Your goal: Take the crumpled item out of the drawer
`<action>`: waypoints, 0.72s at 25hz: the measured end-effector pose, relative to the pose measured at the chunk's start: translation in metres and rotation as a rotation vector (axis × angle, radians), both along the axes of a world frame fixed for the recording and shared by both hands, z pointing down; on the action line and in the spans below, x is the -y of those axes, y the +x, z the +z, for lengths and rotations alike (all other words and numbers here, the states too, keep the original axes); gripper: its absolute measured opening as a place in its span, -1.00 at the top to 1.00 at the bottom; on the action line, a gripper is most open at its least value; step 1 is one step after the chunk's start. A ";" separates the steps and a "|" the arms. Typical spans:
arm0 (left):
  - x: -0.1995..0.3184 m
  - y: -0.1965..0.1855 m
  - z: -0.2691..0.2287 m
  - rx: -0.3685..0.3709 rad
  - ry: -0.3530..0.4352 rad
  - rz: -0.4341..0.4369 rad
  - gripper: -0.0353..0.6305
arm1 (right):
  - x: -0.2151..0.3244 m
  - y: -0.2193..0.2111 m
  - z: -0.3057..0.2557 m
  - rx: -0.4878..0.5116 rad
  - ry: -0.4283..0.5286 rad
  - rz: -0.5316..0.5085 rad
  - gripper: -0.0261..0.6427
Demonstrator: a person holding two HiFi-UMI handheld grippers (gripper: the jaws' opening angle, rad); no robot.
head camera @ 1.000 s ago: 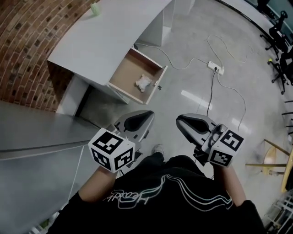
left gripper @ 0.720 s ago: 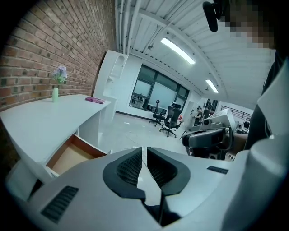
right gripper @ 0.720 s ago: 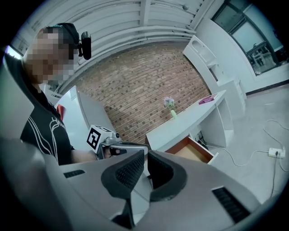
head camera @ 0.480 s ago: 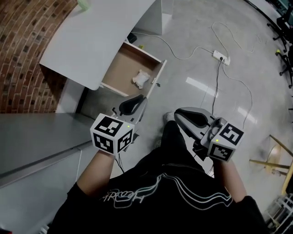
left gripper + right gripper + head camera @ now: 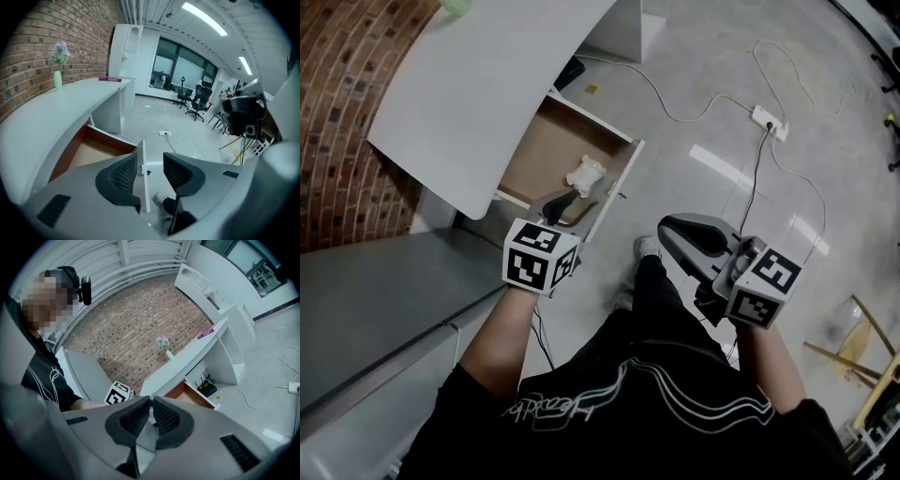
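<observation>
Jaws of left gripper (image 5: 150, 171) opening, empty; right gripper (image 5: 151, 414) closed, empty | white crumpled paper lump (image 5: 586, 172) in open brown wooden drawer (image 5: 536, 155), just ahead of left gripper, the nearer one

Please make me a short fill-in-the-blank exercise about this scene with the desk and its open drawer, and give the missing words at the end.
1. The crumpled white item lies inside the open ____.
2. The wall beside the white desk is built of ____.
3. The white power strip with its cable lies on the ____.

Missing words: drawer; brick; floor.
</observation>
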State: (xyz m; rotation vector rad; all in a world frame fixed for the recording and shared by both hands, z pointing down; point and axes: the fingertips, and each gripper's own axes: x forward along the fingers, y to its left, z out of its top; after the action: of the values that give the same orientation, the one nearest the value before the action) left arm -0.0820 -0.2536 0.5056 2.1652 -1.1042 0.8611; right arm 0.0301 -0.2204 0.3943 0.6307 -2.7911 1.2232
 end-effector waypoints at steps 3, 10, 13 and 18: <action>0.022 -0.008 0.038 0.053 -0.048 0.003 0.31 | 0.024 0.003 0.023 -0.025 0.019 -0.031 0.76; 0.062 -0.030 0.126 0.140 -0.178 -0.007 0.24 | 0.071 0.003 0.071 -0.019 -0.058 -0.059 0.76; 0.080 -0.040 0.157 0.176 -0.217 0.000 0.20 | 0.084 -0.002 0.087 -0.016 -0.078 -0.081 0.76; 0.095 -0.053 0.209 0.199 -0.300 -0.011 0.19 | 0.101 -0.001 0.112 -0.025 -0.113 -0.101 0.76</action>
State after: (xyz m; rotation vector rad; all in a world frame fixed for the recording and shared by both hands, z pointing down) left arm -0.1355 -0.3485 0.7147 1.8559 -1.0052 1.1767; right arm 0.0295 -0.3218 0.5065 0.4875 -2.6745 1.3321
